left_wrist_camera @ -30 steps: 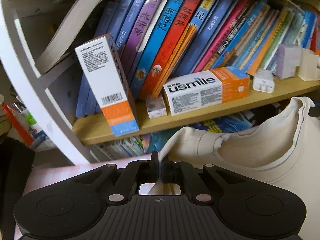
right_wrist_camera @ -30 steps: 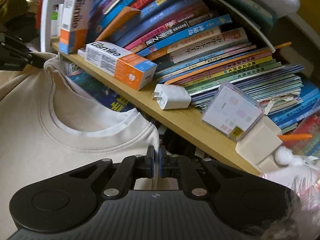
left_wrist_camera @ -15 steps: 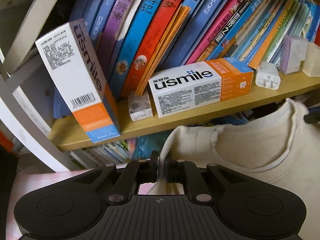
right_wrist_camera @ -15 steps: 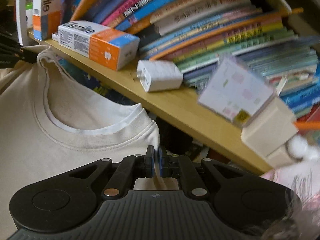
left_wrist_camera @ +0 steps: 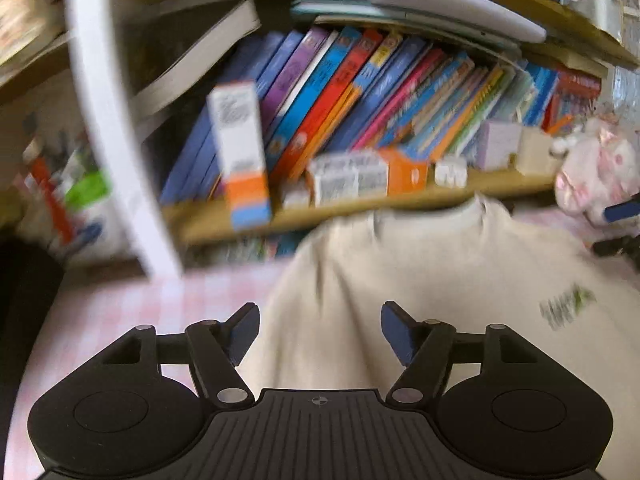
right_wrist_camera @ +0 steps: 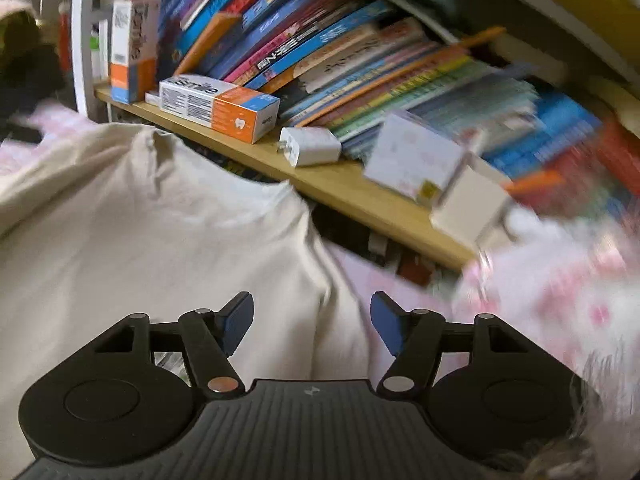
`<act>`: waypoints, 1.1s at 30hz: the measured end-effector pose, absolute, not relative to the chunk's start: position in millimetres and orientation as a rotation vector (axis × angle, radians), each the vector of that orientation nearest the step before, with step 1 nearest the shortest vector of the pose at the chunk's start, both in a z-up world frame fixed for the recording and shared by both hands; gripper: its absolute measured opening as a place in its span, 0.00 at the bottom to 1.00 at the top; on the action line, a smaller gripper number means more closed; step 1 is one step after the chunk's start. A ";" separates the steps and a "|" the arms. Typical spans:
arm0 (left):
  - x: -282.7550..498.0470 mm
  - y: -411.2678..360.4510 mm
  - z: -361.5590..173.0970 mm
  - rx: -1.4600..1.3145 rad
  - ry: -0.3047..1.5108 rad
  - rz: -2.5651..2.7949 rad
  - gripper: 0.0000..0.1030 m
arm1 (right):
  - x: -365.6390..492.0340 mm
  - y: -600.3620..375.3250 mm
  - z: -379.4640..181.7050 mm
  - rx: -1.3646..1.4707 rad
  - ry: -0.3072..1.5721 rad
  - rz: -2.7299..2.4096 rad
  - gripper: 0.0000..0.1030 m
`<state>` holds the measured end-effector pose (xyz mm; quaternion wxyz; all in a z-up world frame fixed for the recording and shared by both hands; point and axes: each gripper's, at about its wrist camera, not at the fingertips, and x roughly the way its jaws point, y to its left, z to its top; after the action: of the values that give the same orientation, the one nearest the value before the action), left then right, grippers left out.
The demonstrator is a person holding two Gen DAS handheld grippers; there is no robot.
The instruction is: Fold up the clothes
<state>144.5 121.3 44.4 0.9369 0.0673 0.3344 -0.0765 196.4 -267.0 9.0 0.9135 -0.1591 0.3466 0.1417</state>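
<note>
- Books [left_wrist_camera: 360, 92] on the wooden shelf [left_wrist_camera: 360, 204] are smearing with blur, their spine lettering unreadable.
- Pink checked surface [left_wrist_camera: 132, 304] is carrying the cream sweatshirt [left_wrist_camera: 420, 280], cut off at both views' edges.
- Left tool [left_wrist_camera: 316, 330] is gaping over the sweatshirt's edge, having just been opening, gripping nothing.
- Right tool [right_wrist_camera: 312, 322] is likewise gaping, just opened, cloth lying loose between its fingers.
- Only the left view is showing a blurred green print [left_wrist_camera: 566, 308]; only the right is showing the white charger [right_wrist_camera: 310, 146] sharply.

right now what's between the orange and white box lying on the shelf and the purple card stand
A white charger plug lies on the wooden shelf between the flat box and the card stand. It shows best in the right wrist view, and blurred in the left.
</note>
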 end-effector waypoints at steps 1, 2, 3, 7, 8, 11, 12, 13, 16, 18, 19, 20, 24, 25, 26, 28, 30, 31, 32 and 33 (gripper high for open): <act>128.1 124.8 41.2 0.143 0.693 -0.146 0.67 | 178.7 -267.2 10.2 -0.312 0.715 0.280 0.61; 111.6 127.9 37.8 0.153 0.704 -0.135 0.67 | 160.5 -266.2 10.7 -0.294 0.716 0.270 0.61; 95.8 130.4 35.3 0.159 0.709 -0.126 0.67 | 141.8 -264.2 10.5 -0.273 0.717 0.261 0.61; 45.7 140.9 29.9 0.147 0.707 -0.113 0.67 | 73.0 -250.0 4.4 -0.188 0.736 0.210 0.60; 37.4 144.3 29.6 0.135 0.704 -0.113 0.67 | 59.3 -244.0 2.6 -0.167 0.742 0.196 0.59; 23.7 160.7 30.9 0.052 0.698 -0.102 0.67 | 20.3 -226.1 -2.4 -0.105 0.757 0.153 0.59; 23.7 169.0 32.3 0.009 0.695 -0.094 0.67 | 10.7 -220.3 -3.5 -0.088 0.760 0.138 0.58; 26.5 179.1 33.6 -0.033 0.694 -0.080 0.67 | 1.1 -214.5 -4.6 -0.072 0.763 0.122 0.58; 39.3 208.4 32.8 -0.116 0.708 -0.014 0.66 | -14.6 -201.4 -7.1 -0.068 0.777 0.081 0.57; 49.5 221.9 27.0 -0.125 0.731 0.042 0.62 | -19.7 -196.0 -9.7 -0.103 0.793 0.055 0.51; 54.2 224.8 23.5 -0.116 0.743 0.060 0.61 | -22.0 -195.1 -11.2 -0.115 0.801 0.040 0.47; 59.0 227.0 20.0 -0.103 0.754 0.073 0.61 | -24.3 -195.5 -12.8 -0.121 0.810 0.024 0.44; 69.1 233.7 1.7 -0.064 0.808 0.103 0.55 | -31.8 -197.9 -18.9 -0.118 0.847 -0.019 0.39; 69.0 235.1 -1.5 -0.072 0.810 0.105 0.54 | -33.3 -198.2 -20.4 -0.117 0.856 -0.024 0.38; 68.0 236.2 -3.8 -0.084 0.803 0.105 0.53 | -34.5 -198.0 -22.0 -0.120 0.864 -0.027 0.36; 67.1 234.6 -4.9 -0.083 0.792 0.086 0.34 | -37.0 -197.6 -25.1 -0.125 0.882 -0.032 0.33; 68.9 236.5 -3.8 -0.105 0.797 0.058 0.14 | -38.8 -196.9 -28.2 -0.126 0.898 -0.038 0.32; 70.1 237.8 -3.1 -0.119 0.801 0.044 0.09 | -39.3 -196.8 -29.4 -0.123 0.902 -0.040 0.30; 71.3 239.1 -2.4 -0.133 0.805 0.030 0.09 | -39.9 -196.5 -30.2 -0.120 0.904 -0.043 0.29; 72.5 240.5 -1.8 -0.147 0.809 0.015 0.08 | -40.5 -196.3 -31.0 -0.117 0.905 -0.045 0.29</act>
<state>72.5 240.5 -1.8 0.9166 -0.0713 0.3932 0.0075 -40.5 -196.3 -31.0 0.8974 -0.0564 0.4370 -0.0218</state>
